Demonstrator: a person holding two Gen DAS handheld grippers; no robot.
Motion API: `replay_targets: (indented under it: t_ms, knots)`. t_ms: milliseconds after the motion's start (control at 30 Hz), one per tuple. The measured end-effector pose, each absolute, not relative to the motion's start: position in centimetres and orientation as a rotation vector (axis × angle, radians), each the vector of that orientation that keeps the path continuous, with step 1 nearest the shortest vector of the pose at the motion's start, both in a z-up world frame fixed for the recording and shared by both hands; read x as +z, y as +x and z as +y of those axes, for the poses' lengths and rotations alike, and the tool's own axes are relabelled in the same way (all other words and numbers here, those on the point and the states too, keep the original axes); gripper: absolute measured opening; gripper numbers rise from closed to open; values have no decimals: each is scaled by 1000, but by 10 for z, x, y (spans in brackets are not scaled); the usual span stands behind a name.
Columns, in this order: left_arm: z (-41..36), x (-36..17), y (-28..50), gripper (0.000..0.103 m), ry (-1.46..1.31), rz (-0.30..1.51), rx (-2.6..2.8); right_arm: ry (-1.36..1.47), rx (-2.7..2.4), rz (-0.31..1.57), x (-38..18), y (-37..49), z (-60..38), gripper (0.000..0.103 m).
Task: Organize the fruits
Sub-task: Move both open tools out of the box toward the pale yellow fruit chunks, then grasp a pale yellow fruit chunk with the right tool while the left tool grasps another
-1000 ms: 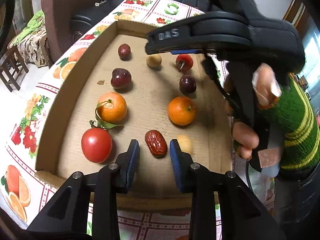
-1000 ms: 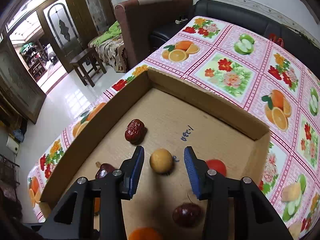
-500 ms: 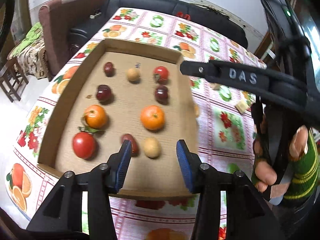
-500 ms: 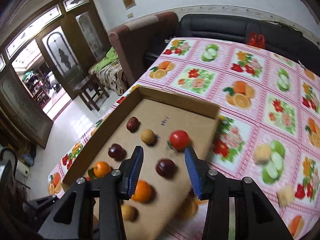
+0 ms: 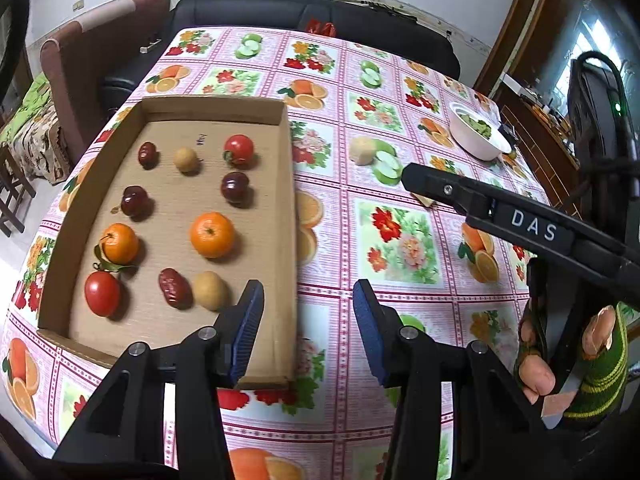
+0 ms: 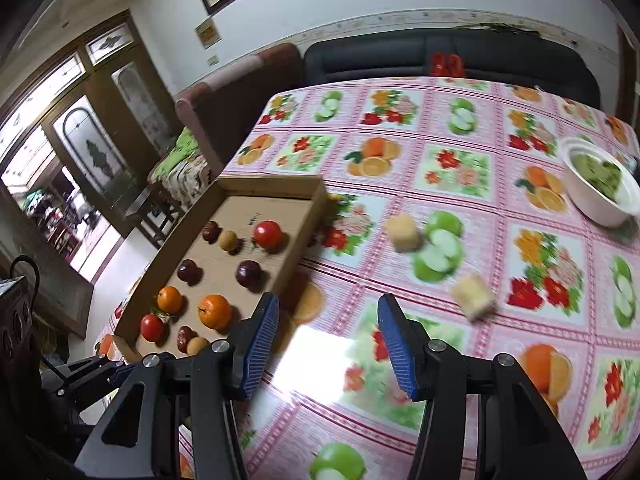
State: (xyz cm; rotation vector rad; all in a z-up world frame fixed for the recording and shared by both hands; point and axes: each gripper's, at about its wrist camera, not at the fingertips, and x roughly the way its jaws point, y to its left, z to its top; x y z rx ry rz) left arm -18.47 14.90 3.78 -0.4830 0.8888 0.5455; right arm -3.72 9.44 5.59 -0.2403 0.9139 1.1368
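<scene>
The cardboard tray (image 5: 286, 216) sits on the fruit-patterned tablecloth (image 5: 400, 200) and holds ten fruits in two columns. In the left wrist view, the far row has a dark red date (image 5: 147, 155), a small pale fruit (image 5: 186, 159) and a red tomato (image 5: 239, 149). Behind these come two dark plums (image 5: 134, 200) (image 5: 235, 187), then two oranges (image 5: 120, 243) (image 5: 212, 234). The near row has a tomato (image 5: 102, 293), a wrinkled date (image 5: 174, 287) and a pale yellow fruit (image 5: 210, 290), the last two touching.

The left gripper (image 5: 307, 322) is released; its jaws stand apart with nothing between them. Its left finger overlaps the tray's near right corner, its right finger hangs over bare tablecloth. All fruit lies left of and beyond the fingers, none inside the gap.

The right gripper (image 6: 328, 344) has just been opening its jaws and holds nothing. The tray (image 6: 316, 200) lies to its left, beyond the left finger. Between and beyond its fingers is only tablecloth. Two pale cut pieces (image 6: 403, 233) (image 6: 474, 295) lie on the cloth ahead and right, blurred. A white bowl (image 6: 588, 208) with green contents stands at the far right.

A hand (image 5: 568, 356) in a green striped sleeve grips the right tool's handle.
</scene>
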Motion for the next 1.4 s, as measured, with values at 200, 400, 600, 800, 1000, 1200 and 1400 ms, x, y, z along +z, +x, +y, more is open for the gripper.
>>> replay_targets:
  t_ms: [200, 400, 600, 800, 1000, 1200, 1400]
  knots:
    - [138, 40, -175, 46, -455, 897, 546, -212, 1110, 922, 54, -30, 71, 54]
    - [128, 40, -167, 47, -431, 904, 537, -196, 1091, 931, 50, -26, 55, 54]
    - [124, 39, -159, 47, -421, 911, 527, -192, 1069, 942, 42, -21, 45, 54]
    - [124, 37, -152, 47, -428, 919, 515, -197, 1055, 953, 35, -15, 42, 54]
    - [132, 31, -142, 47, -460, 931, 501, -215, 1031, 951, 25, -6, 48, 54]
    - [136, 33, -130, 47, -464, 923, 493, -239, 992, 949, 14, 9, 57, 54]
    - [137, 33, -118, 47, -459, 924, 481, -231, 978, 958, 8, 19, 56, 54]
